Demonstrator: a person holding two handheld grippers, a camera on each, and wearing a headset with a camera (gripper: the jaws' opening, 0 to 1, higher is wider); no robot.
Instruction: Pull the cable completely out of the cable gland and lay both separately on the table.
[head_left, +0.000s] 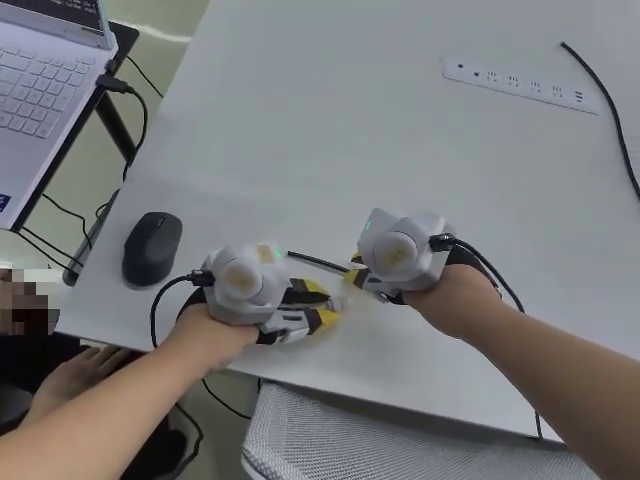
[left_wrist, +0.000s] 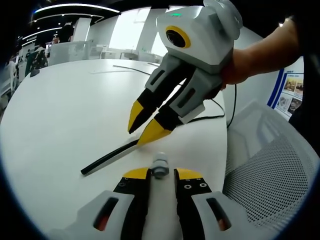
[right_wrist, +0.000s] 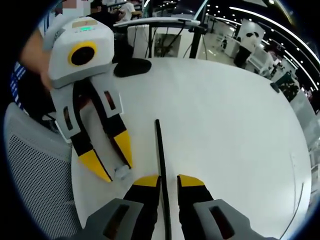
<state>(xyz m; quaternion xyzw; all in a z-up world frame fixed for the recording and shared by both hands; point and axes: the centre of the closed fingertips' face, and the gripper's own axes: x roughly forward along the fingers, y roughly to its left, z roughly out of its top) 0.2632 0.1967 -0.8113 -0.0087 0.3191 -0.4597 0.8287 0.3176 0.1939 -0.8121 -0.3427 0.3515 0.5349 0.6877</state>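
Trouble waits in the letting-go: my left gripper is clamped on the cable gland, my right gripper on the cable, the two already apart near the table edge, where a careless release could roll the gland off.
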